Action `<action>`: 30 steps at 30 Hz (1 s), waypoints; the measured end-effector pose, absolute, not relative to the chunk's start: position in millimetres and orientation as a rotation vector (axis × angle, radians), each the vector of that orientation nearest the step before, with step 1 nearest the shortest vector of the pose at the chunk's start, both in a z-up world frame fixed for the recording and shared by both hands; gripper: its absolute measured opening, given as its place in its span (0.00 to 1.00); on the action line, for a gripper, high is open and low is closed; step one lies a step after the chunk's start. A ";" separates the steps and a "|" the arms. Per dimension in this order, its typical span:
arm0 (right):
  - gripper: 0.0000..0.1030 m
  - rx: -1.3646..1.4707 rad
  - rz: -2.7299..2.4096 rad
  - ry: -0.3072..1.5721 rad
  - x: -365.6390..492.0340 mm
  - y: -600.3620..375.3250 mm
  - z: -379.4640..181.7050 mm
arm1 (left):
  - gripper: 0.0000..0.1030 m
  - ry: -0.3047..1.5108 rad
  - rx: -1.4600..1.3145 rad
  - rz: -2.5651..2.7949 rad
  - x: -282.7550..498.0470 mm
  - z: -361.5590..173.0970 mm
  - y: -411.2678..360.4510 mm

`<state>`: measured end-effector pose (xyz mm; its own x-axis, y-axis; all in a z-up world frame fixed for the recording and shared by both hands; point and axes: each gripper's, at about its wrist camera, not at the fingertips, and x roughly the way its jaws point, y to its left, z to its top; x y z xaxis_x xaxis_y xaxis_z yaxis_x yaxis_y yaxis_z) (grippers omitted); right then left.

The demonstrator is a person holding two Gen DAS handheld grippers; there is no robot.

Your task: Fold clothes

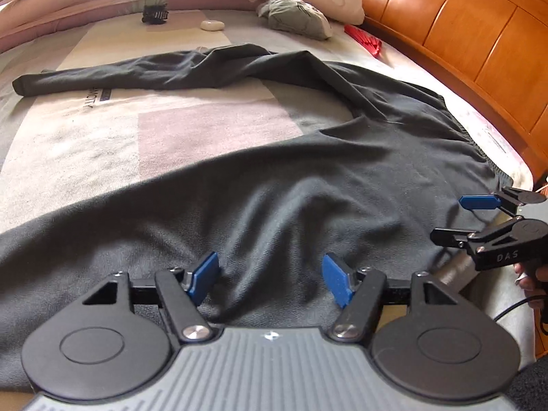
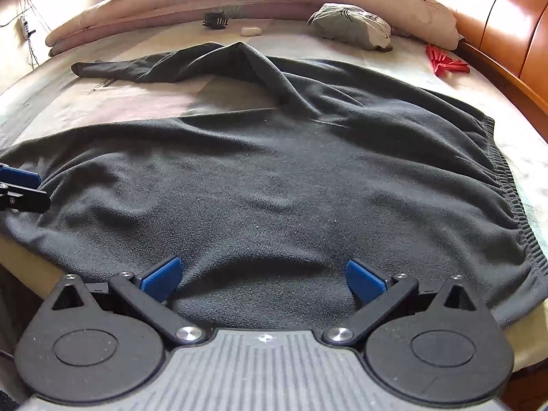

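One dark garment (image 2: 274,178) across patterned bedspread (image 2: 144,99).

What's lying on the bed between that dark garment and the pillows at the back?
A black hair clip, a small white case and a grey crumpled cloth, on otherwise bare bedsheet; the right wrist view shows it best.

The left gripper (image 1: 270,279) hovers with its blue pads spread wide over dark grey trousers (image 1: 291,178) lying on the bed (image 1: 102,137), while the right gripper (image 1: 455,219), also spread, sits at the waistband edge
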<state>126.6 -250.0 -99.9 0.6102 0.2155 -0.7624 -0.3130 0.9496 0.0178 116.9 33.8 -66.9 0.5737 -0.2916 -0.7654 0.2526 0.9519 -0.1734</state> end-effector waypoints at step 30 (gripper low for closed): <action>1.00 -0.101 0.275 0.823 118.8 -249.9 -103.7 | 0.67 0.881 -0.221 -0.400 125.5 -82.1 18.9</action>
